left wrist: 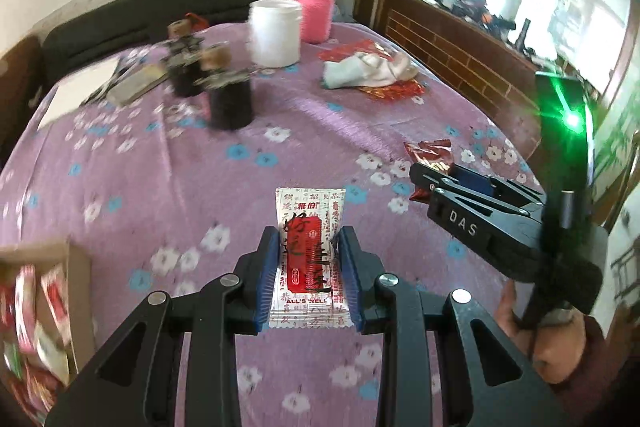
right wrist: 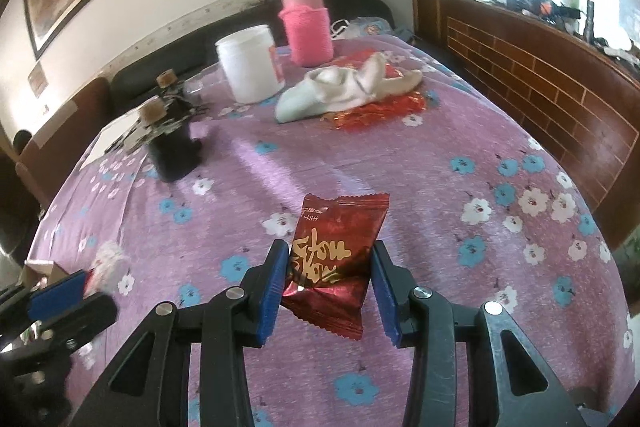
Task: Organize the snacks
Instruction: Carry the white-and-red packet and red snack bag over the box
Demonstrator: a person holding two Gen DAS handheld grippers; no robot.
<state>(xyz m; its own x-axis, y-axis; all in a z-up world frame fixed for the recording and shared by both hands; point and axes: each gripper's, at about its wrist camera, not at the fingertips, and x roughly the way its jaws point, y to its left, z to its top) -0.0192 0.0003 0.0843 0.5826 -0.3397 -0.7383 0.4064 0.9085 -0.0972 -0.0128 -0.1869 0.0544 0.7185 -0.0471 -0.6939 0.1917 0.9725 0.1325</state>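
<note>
My left gripper [left wrist: 308, 239] is shut on a white and red snack packet [left wrist: 310, 255] and holds it above the purple flowered cloth. My right gripper [right wrist: 330, 255] is shut on a dark red snack packet [right wrist: 334, 263] with gold writing. The right gripper also shows in the left wrist view [left wrist: 420, 179], to the right, with the red packet [left wrist: 430, 155] in it. The left gripper shows blurred at the left edge of the right wrist view [right wrist: 86, 279]. A cardboard box [left wrist: 52, 291] with several snack packets sits at the lower left.
On the cloth stand two dark bottles with cork tops [left wrist: 230, 95], a white jar [left wrist: 274, 31] and a pink-sleeved flask [left wrist: 314, 7]. A crumpled white cloth [right wrist: 344, 87] lies on red wrappers [right wrist: 376, 107]. A wooden headboard [right wrist: 540, 75] runs along the right.
</note>
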